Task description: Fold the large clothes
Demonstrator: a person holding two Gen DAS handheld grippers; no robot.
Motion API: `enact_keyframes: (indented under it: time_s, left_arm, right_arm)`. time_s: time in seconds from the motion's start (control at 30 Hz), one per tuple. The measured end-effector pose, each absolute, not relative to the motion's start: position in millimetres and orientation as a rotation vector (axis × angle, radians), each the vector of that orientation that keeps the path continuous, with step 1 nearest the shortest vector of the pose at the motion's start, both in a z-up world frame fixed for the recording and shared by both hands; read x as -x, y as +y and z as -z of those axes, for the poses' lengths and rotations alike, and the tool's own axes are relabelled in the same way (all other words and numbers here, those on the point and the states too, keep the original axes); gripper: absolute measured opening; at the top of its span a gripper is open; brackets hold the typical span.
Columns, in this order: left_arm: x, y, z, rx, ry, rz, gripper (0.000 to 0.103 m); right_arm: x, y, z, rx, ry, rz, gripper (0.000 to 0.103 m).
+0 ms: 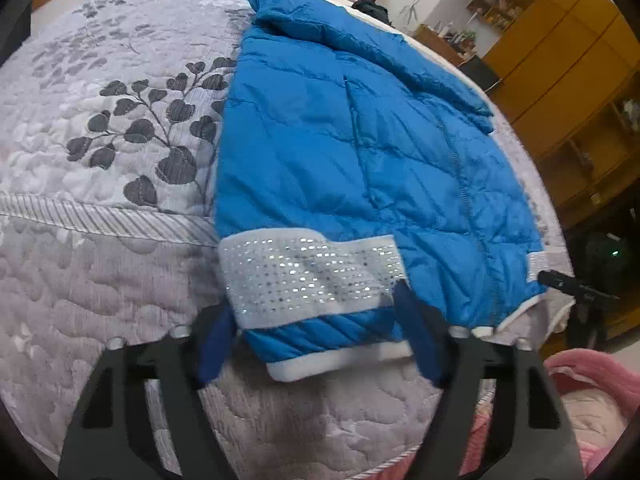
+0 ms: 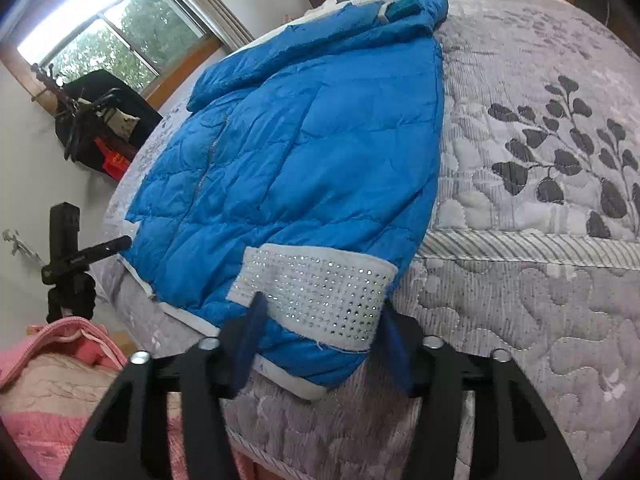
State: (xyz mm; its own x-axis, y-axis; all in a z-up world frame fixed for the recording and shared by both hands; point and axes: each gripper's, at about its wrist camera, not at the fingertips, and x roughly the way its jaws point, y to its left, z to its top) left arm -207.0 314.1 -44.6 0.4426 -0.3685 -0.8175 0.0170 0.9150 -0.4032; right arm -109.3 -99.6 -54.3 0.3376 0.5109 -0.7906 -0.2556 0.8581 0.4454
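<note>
A blue quilted jacket (image 1: 360, 148) lies flat on the bed, its hood at the far end. One sleeve is folded across the body, and its white cuff with silver studs (image 1: 308, 276) rests at the near hem. My left gripper (image 1: 316, 340) is open, its blue fingertips (image 1: 416, 332) standing on either side of that cuff end. In the right wrist view the jacket (image 2: 304, 160) and the studded cuff (image 2: 320, 288) appear the same way. My right gripper (image 2: 320, 344) is open too, straddling the hem just below the cuff. Neither holds cloth.
A grey quilted bedspread (image 1: 112, 184) with a dark leaf pattern covers the bed. A black tripod with a camera (image 2: 64, 248) stands beside the bed. Pink bedding (image 2: 52, 376) lies low near the bed's corner. Yellow wooden cabinets (image 1: 560, 60) line one wall.
</note>
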Motion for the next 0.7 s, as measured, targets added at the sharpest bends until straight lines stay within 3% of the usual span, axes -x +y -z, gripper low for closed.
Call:
enact_keyframes:
  time_s: [0.17, 0.3, 0.7]
  left_arm:
    - [207.8, 319.7, 42.6, 0.402, 1.083, 0.243, 0.037]
    - [209.5, 323.2, 34.5, 0.424, 1.054, 0.245, 0.018]
    - [187.6, 329.9, -34.2, 0.501, 0.853, 0.389, 0.013]
  right_arm:
    - [111.6, -93.5, 49.0, -0.219, 1.090, -0.519, 0.026]
    - [110.0, -93.5, 40.6, -0.251, 1.058, -0.542, 0.017]
    - [95.5, -111.5, -23.9, -0.332, 0.885, -0.631, 0.012]
